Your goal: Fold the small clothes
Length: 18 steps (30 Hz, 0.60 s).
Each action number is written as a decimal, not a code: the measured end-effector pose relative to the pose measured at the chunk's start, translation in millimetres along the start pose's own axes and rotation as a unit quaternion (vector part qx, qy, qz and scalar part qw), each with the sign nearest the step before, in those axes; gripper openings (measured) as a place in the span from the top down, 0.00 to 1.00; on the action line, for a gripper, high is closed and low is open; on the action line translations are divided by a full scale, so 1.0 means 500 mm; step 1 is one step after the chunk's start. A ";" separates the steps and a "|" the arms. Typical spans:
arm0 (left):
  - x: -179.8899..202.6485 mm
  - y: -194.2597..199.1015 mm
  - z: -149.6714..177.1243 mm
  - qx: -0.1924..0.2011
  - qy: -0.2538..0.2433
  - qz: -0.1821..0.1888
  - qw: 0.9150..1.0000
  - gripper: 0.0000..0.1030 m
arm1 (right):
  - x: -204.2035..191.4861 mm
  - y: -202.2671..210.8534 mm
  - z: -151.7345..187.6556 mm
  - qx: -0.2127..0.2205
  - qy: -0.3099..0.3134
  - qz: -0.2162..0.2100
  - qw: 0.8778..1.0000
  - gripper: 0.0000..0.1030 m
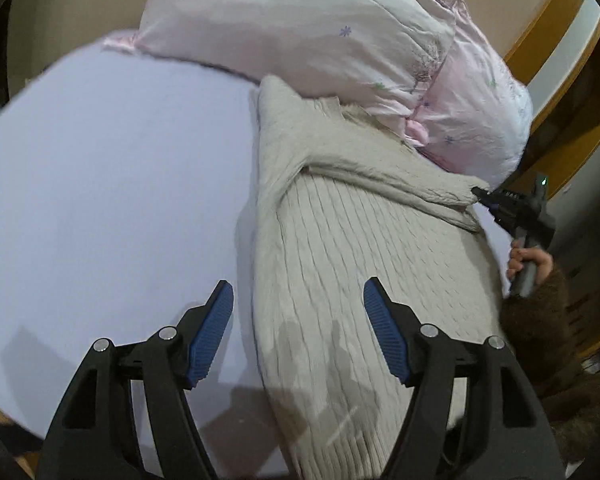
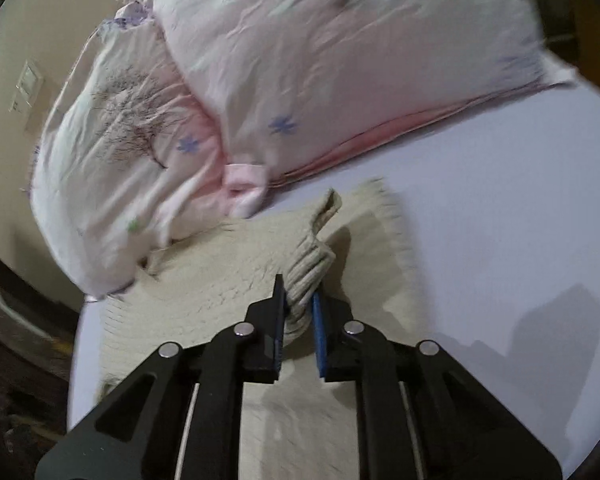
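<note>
A beige cable-knit sweater (image 1: 340,280) lies on the pale lilac bed sheet (image 1: 112,184), its far part against the pillows. One sleeve (image 1: 400,184) is stretched across the body toward the right. My left gripper (image 1: 298,300) is open above the sweater's left edge and holds nothing. My right gripper (image 2: 298,300) is shut on the ribbed sleeve cuff (image 2: 308,272) and holds it above the sweater body (image 2: 220,280). The right gripper also shows in the left wrist view (image 1: 480,192), at the end of the sleeve.
Two pink flowered pillows (image 1: 300,28) lie at the head of the bed, touching the sweater's top; they also show in the right wrist view (image 2: 320,60). A wooden bed frame (image 1: 548,32) runs behind them. The sheet (image 2: 500,220) stretches flat beside the sweater.
</note>
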State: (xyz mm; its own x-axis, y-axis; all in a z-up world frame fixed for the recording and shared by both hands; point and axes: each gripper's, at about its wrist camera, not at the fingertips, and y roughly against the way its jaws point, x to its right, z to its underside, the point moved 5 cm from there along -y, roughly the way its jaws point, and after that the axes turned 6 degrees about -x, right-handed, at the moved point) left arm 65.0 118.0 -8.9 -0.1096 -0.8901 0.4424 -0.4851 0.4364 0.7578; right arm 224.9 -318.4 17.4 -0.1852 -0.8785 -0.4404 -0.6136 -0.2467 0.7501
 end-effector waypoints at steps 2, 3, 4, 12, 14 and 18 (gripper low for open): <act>0.002 -0.001 0.028 -0.010 -0.001 0.000 1.000 0.33 | 0.021 0.031 0.028 -0.017 -0.008 0.002 1.000 0.46; 0.004 -0.006 0.042 -0.018 -0.003 -0.003 1.000 0.33 | 0.032 0.059 0.054 -0.023 -0.007 -0.001 1.000 0.36; 0.006 -0.007 0.050 -0.022 -0.005 -0.004 1.000 0.33 | 0.041 0.087 0.079 -0.023 -0.001 0.001 1.000 0.29; 0.031 0.012 0.122 -0.025 -0.033 -0.016 0.999 0.34 | 0.131 0.202 0.305 -0.089 -0.012 -0.013 0.996 0.45; 0.042 0.017 0.140 -0.027 -0.042 -0.025 0.998 0.39 | 0.125 0.213 0.350 -0.107 -0.010 -0.046 0.993 0.56; 0.066 0.017 0.173 -0.038 -0.058 -0.032 0.997 0.77 | 0.096 0.203 0.437 -0.153 0.002 -0.146 0.977 0.73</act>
State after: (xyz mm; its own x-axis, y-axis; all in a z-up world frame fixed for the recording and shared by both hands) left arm -17.8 81.1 -29.5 -0.1817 -0.9238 0.3370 -0.4275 0.3828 0.8190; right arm -14.2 -296.1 -35.4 -0.0322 -0.7539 -0.6562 -0.3815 -0.5976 0.7052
